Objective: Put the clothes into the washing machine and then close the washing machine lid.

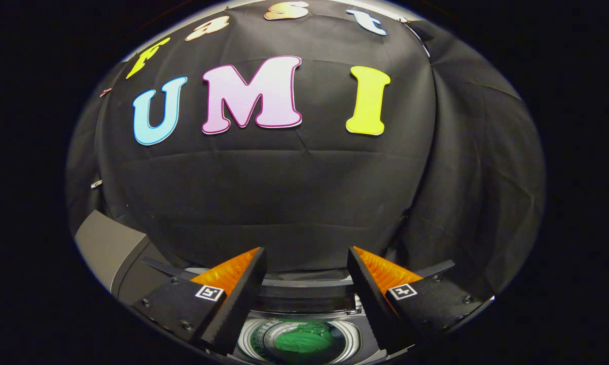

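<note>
My gripper [307, 258] is open, its fingers spread wide with nothing between them. It hangs above the washing machine [304, 291], whose round metal drum [352, 340] shows low between the fingers. A green garment [301, 342] lies inside the drum. The machine's grey lid [109, 248] stands raised beside the left finger [233, 304].
The black cloth wall [294, 192] of the booth hangs close behind the machine and folds around on the right side.
</note>
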Demonstrator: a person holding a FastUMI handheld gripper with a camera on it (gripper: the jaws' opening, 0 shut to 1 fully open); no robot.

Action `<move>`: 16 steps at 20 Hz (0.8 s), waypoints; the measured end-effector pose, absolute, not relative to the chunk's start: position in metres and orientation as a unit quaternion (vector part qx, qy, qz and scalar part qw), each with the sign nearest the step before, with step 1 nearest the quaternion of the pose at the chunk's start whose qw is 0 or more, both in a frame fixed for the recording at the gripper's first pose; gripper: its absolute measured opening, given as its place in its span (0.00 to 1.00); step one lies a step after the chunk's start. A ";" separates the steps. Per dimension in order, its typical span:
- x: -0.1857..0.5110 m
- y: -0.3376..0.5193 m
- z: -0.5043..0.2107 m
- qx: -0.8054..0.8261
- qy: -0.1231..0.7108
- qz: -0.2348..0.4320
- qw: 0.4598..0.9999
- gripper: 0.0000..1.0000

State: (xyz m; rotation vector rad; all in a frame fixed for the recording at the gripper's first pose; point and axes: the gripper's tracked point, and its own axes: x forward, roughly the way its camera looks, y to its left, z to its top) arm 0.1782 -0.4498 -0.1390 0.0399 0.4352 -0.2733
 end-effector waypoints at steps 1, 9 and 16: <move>0.176 -0.449 -0.140 0.019 0.216 -0.135 0.967 1.00; 0.145 -0.440 -0.147 0.021 0.222 -0.128 0.966 1.00; 0.129 -0.436 -0.155 0.022 0.231 -0.125 0.965 1.00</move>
